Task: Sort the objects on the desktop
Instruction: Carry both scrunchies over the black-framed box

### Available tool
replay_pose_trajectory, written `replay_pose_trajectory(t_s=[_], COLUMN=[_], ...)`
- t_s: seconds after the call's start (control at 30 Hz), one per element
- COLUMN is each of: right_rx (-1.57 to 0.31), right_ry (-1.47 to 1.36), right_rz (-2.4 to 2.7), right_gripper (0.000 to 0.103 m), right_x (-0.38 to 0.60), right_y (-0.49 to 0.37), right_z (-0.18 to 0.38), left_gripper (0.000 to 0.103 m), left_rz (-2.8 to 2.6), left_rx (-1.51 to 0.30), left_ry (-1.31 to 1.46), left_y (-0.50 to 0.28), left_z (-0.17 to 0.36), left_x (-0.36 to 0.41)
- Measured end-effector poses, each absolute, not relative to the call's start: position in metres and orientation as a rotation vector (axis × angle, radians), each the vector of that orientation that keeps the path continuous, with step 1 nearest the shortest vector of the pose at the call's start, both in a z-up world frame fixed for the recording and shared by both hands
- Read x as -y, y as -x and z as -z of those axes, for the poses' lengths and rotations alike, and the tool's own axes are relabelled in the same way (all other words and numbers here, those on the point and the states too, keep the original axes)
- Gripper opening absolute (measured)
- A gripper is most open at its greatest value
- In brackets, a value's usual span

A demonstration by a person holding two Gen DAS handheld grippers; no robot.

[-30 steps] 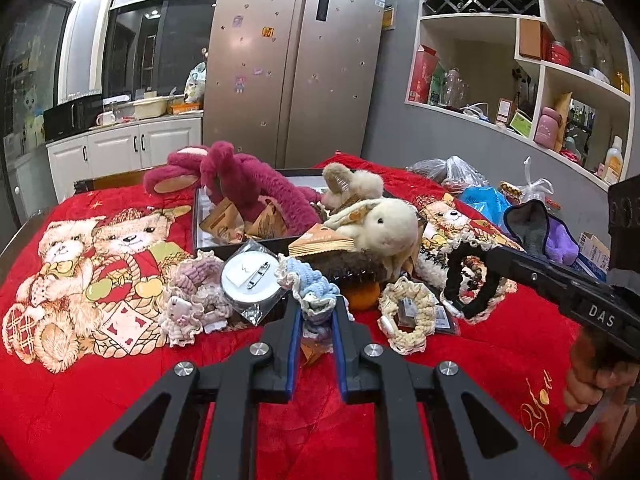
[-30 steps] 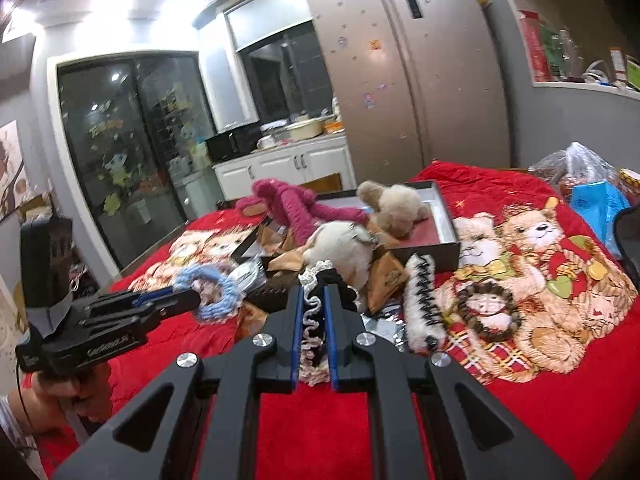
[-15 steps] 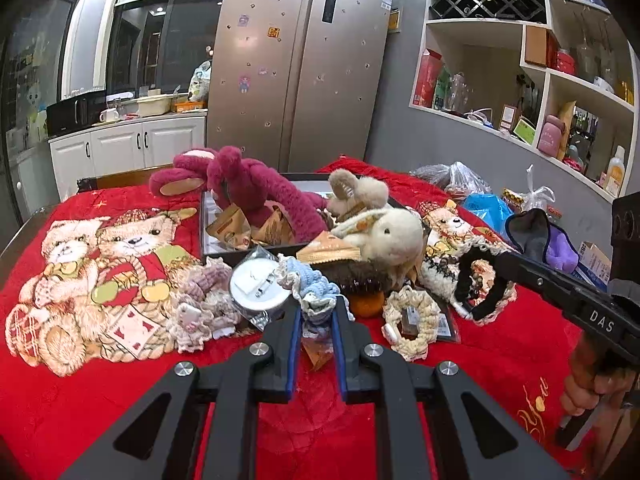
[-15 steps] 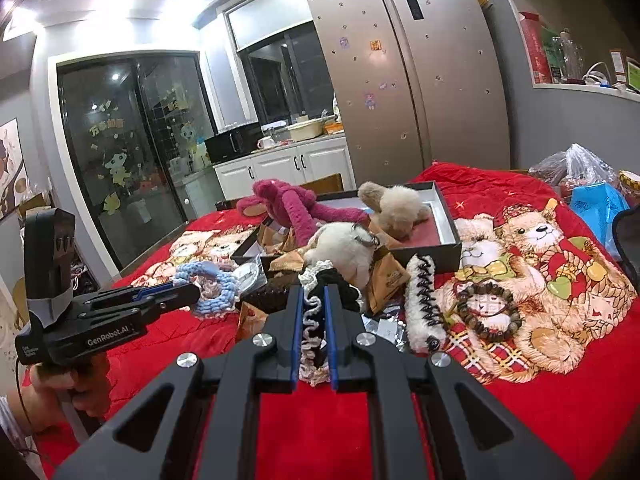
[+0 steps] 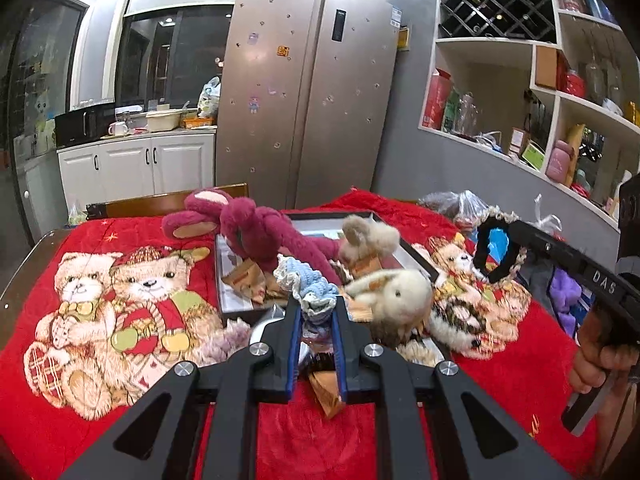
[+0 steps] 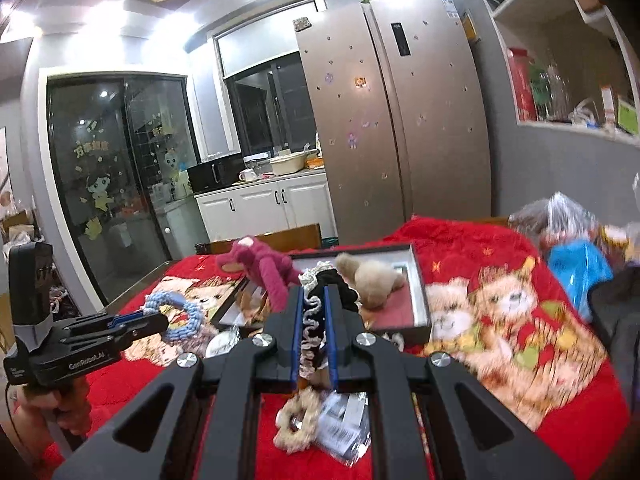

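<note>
Count so far: two grippers, two scrunchies up in the air, three plush toys around the tray [image 5: 416, 258]. The left gripper [image 5: 316, 312] is clamped tight on the blue scrunchie [image 5: 316, 288], holding it above the near edge of the tray, tilted a bit downward. The right gripper [image 6: 314, 320] is pinched shut on the black scrunchie [image 6: 316, 316] (white frilly trim), also held up in front of the tray.

Plushies: the pink one [image 5: 256, 228] draped over the tray's far left, a beige one [image 5: 370, 236] inside it, a white one [image 5: 394, 296] just off its near right corner.

The left view shows the white plush and the right hand [image 5: 600, 356]; the right view hides that plush, but shows a cream scrunchie [image 6: 298, 416] on the red cloth [image 6: 460, 240] nearer than the tray.
</note>
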State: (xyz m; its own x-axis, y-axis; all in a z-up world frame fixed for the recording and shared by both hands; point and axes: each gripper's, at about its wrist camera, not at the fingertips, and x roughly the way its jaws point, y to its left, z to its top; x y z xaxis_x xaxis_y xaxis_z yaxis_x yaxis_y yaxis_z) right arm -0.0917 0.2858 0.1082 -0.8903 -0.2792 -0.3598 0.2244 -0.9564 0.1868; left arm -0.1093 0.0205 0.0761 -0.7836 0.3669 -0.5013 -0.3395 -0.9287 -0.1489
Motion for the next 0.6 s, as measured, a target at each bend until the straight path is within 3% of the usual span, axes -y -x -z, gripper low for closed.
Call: replay_pose_trajectory(t_s=[0.37, 0.47, 0.6], right_rx=[0.221, 0.228, 0.226], right_ry=[-0.555, -0.584, -0.643], right_rz=[2.848, 2.849, 2.87], right_gripper=[0.011, 0.011, 0.011], right_x=[-0.279, -0.281, -0.288], right_y=[0.178, 0.204, 0.233], right_z=[-0.124, -0.119, -0.099], left_gripper=[0.014, 0.014, 0.014], left_rz=[-2.672, -2.671, -2.721], left_rx=[0.08, 0.118, 0.039], left_ry=[0.724, 0.732, 0.755], left_y=[0.182, 0.197, 0.212], left_z=[-0.101, -0.092, -0.069], left_x=[-0.037, -0.036, -0.036])
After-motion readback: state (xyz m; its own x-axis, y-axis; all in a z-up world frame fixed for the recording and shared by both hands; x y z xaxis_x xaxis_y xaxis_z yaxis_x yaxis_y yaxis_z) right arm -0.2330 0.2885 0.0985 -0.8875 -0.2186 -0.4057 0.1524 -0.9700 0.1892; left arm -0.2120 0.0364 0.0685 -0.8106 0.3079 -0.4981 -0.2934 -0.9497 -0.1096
